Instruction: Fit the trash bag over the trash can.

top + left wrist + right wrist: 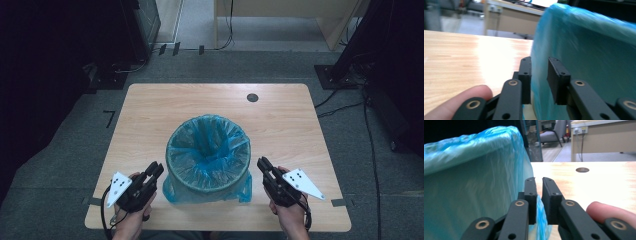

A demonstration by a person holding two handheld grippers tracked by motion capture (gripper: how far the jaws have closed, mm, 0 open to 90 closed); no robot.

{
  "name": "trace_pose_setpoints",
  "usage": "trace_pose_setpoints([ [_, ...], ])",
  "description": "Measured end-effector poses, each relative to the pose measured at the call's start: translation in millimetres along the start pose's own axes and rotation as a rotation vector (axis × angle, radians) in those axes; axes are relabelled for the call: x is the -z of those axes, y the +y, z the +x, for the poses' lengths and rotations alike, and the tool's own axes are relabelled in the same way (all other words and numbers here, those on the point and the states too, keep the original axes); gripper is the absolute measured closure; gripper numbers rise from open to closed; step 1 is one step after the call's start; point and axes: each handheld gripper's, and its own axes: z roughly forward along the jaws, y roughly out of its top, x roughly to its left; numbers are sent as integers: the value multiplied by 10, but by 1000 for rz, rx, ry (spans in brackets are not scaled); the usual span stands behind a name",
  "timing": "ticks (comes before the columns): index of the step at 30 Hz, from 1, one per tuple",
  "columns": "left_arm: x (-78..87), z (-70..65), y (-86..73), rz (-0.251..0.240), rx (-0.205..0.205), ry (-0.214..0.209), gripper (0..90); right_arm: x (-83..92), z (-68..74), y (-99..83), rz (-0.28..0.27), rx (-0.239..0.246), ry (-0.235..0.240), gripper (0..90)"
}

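While bin (207,160) with blue bag (209,145) stands at table (145,110) centre near front edge, left gripper (156,170) sits just beside its left wall, right gripper (262,165) just beside right wall. Left jaws narrow, bag film (539,82) in gap, pinch uncertain. Right jaws almost closed, bag film (539,207) between pads, apparently gripped.

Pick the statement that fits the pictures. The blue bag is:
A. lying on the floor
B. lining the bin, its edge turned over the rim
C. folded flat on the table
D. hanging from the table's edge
B: the blue bag lines the bin, its edge folded over the rim.
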Motion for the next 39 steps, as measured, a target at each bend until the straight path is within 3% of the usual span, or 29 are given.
trace_pose_setpoints([
  [3, -152, -86, -27, 19, 29, 18, 778, -152, 116, 16, -7, 7, -20, 852],
  [7, -217, -208, -128, 52, 1, -23, 815, -283, 265, -39, 4, 0, -22, 863],
  [9, -234, -281, -182, 52, -2, 3, 883, -318, 323, -101, 7, 16, -39, 900],
  [11, -251, -320, -232, 44, -3, 34, 900, -339, 339, -175, 10, -9, -54, 900],
  [18, -348, -260, -401, 100, -1, 43, 900, -399, 319, -350, 71, -27, -56, 900],
  [21, -354, -226, -403, 107, -9, 32, 900, -420, 314, -359, 84, -29, -55, 900],
  [26, -287, -165, -338, 76, -4, 43, 675, -374, 277, -301, 64, -15, -49, 900],
  [31, -235, -95, -268, 66, 1, 67, 397, -292, 157, -221, 41, -36, -43, 900],
  [34, -211, -60, -233, 65, -10, 84, 293, -239, 108, -163, 25, -26, -36, 900],
  [36, -202, -30, -210, 72, -28, 100, 230, -204, 87, -112, 8, -15, -38, 900],
  [39, -194, 37, -206, 104, -86, 145, 167, -156, 46, -19, -16, -2, -33, 900],
])
